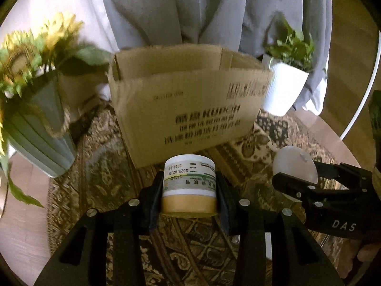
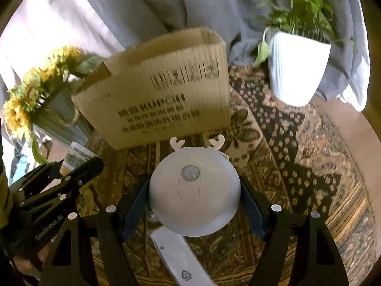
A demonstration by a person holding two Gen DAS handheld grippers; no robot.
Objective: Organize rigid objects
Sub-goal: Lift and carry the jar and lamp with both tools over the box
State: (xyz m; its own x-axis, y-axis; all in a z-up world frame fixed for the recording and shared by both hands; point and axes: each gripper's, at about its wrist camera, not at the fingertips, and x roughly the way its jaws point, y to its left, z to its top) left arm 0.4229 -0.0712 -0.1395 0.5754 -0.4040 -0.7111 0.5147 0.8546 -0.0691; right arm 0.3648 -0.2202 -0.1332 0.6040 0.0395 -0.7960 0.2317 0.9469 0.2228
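My left gripper (image 1: pixel 189 190) is shut on a round jar (image 1: pixel 189 184) with a white body, a printed label and a tan lid, held above the patterned cloth. Just beyond it stands an open cardboard box (image 1: pixel 188 102) with dark print on its side. My right gripper (image 2: pixel 194 190) is shut on a white round night light (image 2: pixel 194 190) with small antlers and a sensor dome. That light (image 1: pixel 295 166) also shows at the right of the left wrist view. The box (image 2: pixel 157 95) rises right behind the light. The left gripper (image 2: pixel 71 174) with the jar appears at the left.
A grey vase of sunflowers (image 1: pixel 35 109) stands left of the box, and a white pot with a green plant (image 2: pixel 297 69) stands to its right. A flat white packet (image 2: pixel 176 257) lies on the patterned cloth (image 2: pixel 297 155) under my right gripper. A person in grey trousers (image 1: pixel 190 12) stands behind the box.
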